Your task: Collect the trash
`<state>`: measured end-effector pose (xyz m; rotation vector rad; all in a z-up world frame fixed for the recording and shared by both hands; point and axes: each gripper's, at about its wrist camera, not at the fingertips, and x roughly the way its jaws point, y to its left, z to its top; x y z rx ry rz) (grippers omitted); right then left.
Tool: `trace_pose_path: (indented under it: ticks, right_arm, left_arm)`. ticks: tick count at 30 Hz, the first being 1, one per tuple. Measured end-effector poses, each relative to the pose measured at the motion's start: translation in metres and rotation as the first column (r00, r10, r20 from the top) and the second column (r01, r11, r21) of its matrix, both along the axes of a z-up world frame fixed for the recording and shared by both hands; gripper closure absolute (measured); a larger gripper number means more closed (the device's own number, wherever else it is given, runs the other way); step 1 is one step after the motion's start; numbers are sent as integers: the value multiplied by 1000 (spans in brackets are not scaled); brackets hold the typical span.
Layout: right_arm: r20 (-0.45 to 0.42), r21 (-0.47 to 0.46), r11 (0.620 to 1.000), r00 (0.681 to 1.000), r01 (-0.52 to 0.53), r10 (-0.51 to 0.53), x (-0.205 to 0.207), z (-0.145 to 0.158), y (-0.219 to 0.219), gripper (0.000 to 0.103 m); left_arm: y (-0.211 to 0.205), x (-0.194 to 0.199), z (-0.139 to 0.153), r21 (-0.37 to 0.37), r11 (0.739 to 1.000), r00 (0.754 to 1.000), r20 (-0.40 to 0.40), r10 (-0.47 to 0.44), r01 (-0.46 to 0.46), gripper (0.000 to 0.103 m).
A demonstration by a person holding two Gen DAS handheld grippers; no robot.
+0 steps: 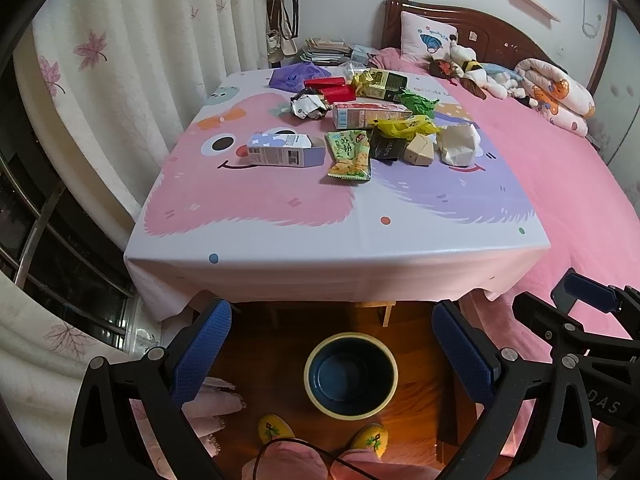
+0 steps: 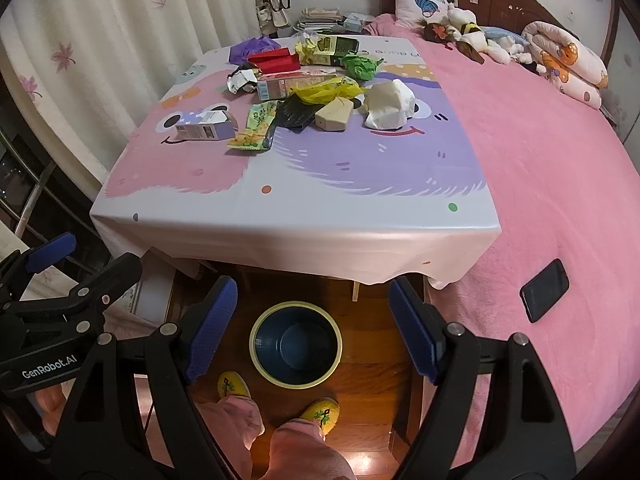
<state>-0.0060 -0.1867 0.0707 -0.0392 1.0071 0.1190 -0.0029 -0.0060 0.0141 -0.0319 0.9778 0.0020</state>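
A pile of trash lies on the far half of a table covered with a cartoon cloth [image 1: 336,236] [image 2: 296,224]: a pale box with stars [image 1: 282,149] [image 2: 205,125], a green snack bag [image 1: 349,155] [image 2: 256,126], a yellow wrapper [image 1: 404,125] [image 2: 326,90], crumpled white paper [image 1: 458,144] [image 2: 388,106], red boxes [image 1: 330,87] [image 2: 276,60]. A dark blue bin with a yellow rim [image 1: 351,374] [image 2: 295,344] stands empty on the floor below the table's near edge. My left gripper [image 1: 332,354] and right gripper [image 2: 312,330] both hang open above the bin, holding nothing.
A pink bed [image 2: 552,168] runs along the table's right side, with a black phone [image 2: 545,290] near its edge and plush toys [image 1: 472,66] by the headboard. Curtains [image 1: 132,60] hang at left. The person's yellow slippers [image 2: 320,410] stand on the wooden floor beside the bin.
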Motion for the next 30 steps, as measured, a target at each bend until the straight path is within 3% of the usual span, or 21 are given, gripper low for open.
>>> trace_pose_path:
  ticks: [10, 30]
  right_arm:
    - [15, 9, 1000, 1000, -7, 7, -10, 5, 5, 27]
    - [11, 18, 999, 1000, -27, 27, -14, 2, 11, 27]
  left_arm:
    - [17, -10, 4, -25, 1000, 1000, -13, 5, -5, 1]
    - [20, -17, -4, -4, 1000, 1000, -12, 18, -18, 1]
